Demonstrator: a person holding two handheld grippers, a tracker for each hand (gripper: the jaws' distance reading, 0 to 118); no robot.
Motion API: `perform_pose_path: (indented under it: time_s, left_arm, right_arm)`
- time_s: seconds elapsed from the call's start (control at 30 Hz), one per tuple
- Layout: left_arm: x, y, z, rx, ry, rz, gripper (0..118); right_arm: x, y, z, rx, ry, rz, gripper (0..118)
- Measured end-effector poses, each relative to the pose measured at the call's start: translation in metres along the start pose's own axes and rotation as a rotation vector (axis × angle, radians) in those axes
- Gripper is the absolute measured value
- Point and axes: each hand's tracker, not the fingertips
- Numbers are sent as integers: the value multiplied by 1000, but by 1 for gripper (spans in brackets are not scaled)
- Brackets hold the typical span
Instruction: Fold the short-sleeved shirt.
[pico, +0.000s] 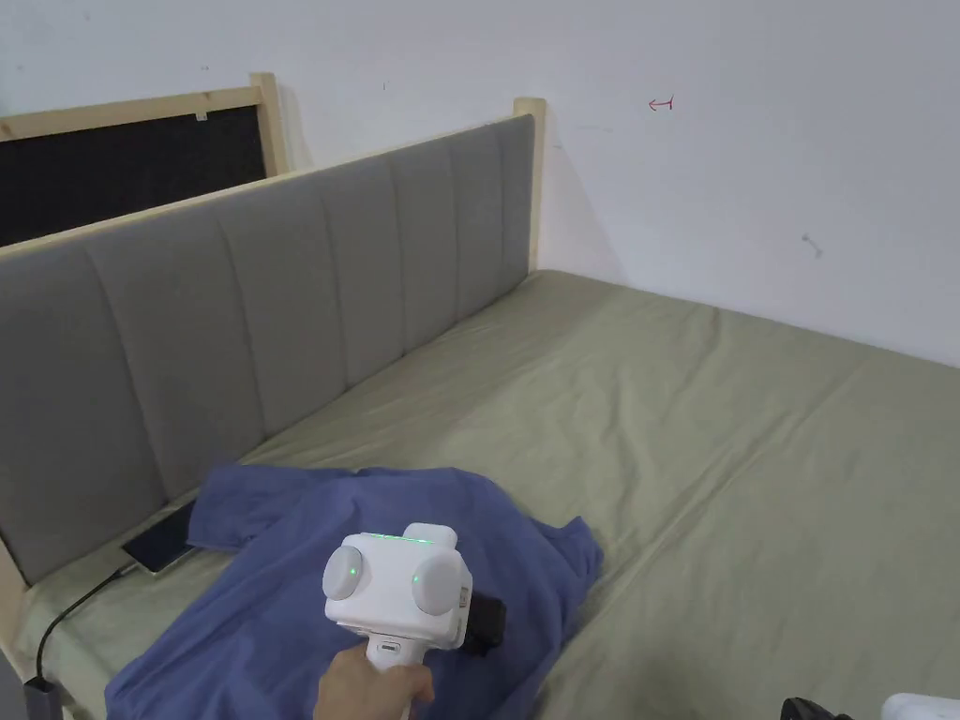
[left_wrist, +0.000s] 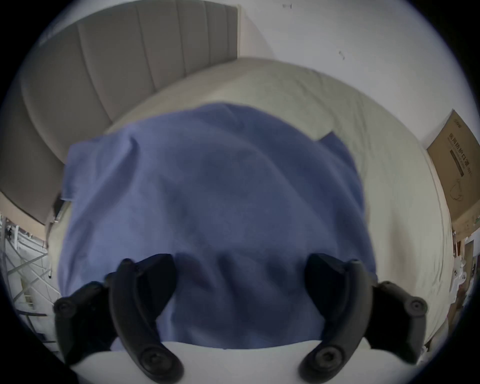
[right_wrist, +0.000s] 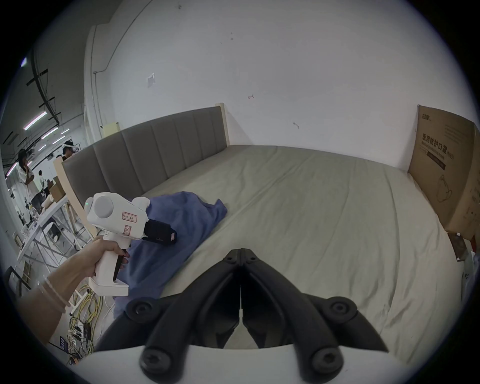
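On the bed (pico: 712, 422), the blue short-sleeved shirt (pico: 281, 581) lay crumpled near the grey headboard (pico: 234, 309). Your left tongs (left_wrist: 240, 283) hovered over it, spread wide; your right tongs (right_wrist: 241, 253) were closed on nothing above bare sheet.

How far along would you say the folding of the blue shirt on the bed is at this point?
Nothing looks folded yet: the blue shirt lies rumpled on the bed by the headboard. In hand: the left tool hovers open above it, gripping nothing, while the right tool is shut and empty over bare sheet. Left: grasping, spreading flat and every fold.
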Motion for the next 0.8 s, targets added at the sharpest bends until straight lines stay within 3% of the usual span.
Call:
perform_pose_path:
  time_s: [0.07,0.1,0.13,0.17,0.2,0.23,0.27,0.47,0.6,0.67,0.7,0.77,0.8]
  left_arm:
    - [7,-7,-22,-91,6,-29,97]
    - [11,-9,-22,5,25,-49,96]
    - [10,-7,-9,-25,23,-34,96]
    - [7,-5,-2,-26,19,-16,87]
    - [6,-4,2,-6,13,14,72]
    - [5,-3,4,8,29,25,46]
    - [0,2,4,10,53,52,1]
    - [-1,5,20,-13,5,72,1]
    - [4,13,48,47,-237,191,1]
    - [7,18,64,60,-232,172,1]
    - [2,12,36,77,-224,145,1]
    - [6,15,35,109,-317,107,1]
    - [61,27,65,111,-410,71,1]
  right_arm:
    - [5,-3,-7,-24,-10,-13,0]
    - [7,-5,-9,-40,-14,-21,0]
    - [9,-7,-11,-49,-13,-28,0]
    - [12,-10,-12,-52,-14,-36,0]
    - [13,-12,-12,-59,-18,-45,0]
    - [15,-14,-13,-68,-20,-56,0]
    - [17,-16,-14,-75,-20,-70,0]
    - [28,-20,-5,-79,-39,-99,0]
    - [45,-16,5,-55,-66,-161,0]
    - [54,-14,13,-36,-93,-190,0]
    - [59,-13,18,-20,-114,-203,0]
    - [69,-9,29,-8,-136,-230,0]
    - [75,-7,37,8,-144,-244,0]
